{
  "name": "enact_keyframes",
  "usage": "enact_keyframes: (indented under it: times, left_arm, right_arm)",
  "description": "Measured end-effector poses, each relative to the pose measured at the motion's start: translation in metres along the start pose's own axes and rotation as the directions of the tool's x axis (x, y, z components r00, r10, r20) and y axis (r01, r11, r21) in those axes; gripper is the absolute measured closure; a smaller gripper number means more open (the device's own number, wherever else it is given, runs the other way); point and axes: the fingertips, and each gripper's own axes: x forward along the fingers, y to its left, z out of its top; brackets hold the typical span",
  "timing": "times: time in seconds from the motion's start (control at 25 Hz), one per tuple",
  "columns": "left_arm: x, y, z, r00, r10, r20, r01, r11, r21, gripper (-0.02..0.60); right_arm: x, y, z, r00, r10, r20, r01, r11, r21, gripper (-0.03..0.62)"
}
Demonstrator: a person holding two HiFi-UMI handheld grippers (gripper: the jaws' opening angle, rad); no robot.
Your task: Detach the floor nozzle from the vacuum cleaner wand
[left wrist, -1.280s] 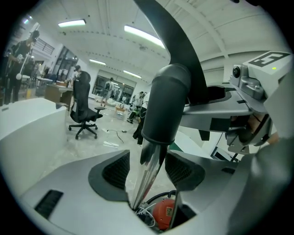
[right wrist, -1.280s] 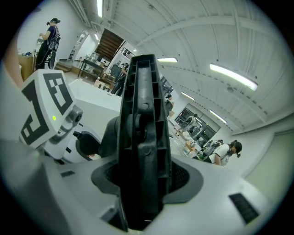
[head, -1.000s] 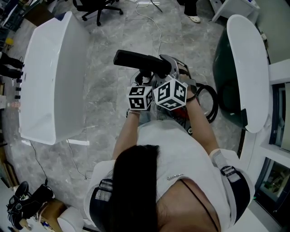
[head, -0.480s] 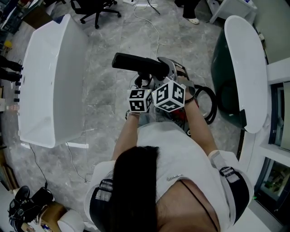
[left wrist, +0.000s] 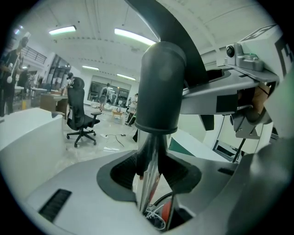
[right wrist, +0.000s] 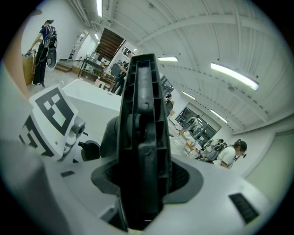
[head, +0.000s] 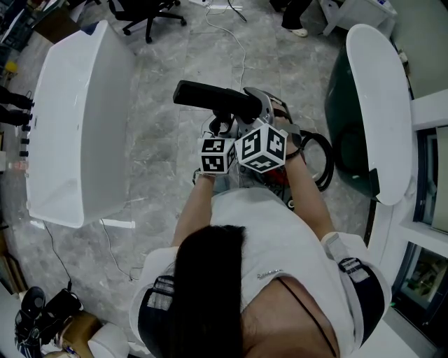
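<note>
The black floor nozzle (head: 213,96) is held up level in front of the person, on its dark neck. In the left gripper view a shiny wand tube (left wrist: 148,183) runs up into a dark grey collar (left wrist: 161,87). My left gripper (head: 222,131) (left wrist: 149,172) has just been closing, and its pads now press on that tube from both sides. My right gripper (head: 250,117) (right wrist: 140,181) is right beside it, shut on a black ribbed part of the nozzle's neck (right wrist: 142,128). Both marker cubes nearly touch in the head view.
A white tub-shaped table (head: 77,119) stands at the left, a white oval table (head: 378,98) over a dark green base at the right. A black hose loop (head: 323,159) and the red vacuum body (head: 280,176) lie below the hands. An office chair (head: 147,10) and a floor cable (head: 241,42) sit farther off.
</note>
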Motion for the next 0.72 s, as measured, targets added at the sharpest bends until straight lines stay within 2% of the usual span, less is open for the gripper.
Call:
enact_keyframes:
  times: [0.52, 0.72]
  left_arm:
    - [0.001, 0.0014, -0.0017, 1.0, -0.002, 0.009, 0.002, 1.0, 0.012, 0.433]
    - [0.0012, 0.0002, 0.0015, 1.0, -0.012, 0.013, 0.012, 0.999, 0.032, 0.434]
  right_arm:
    - [0.0008, -0.0016, 0.0013, 1.0, -0.001, 0.009, 0.001, 1.0, -0.003, 0.376]
    - [-0.0004, -0.0031, 0.0013, 0.999, -0.036, 0.037, 0.036, 0.999, -0.002, 0.376]
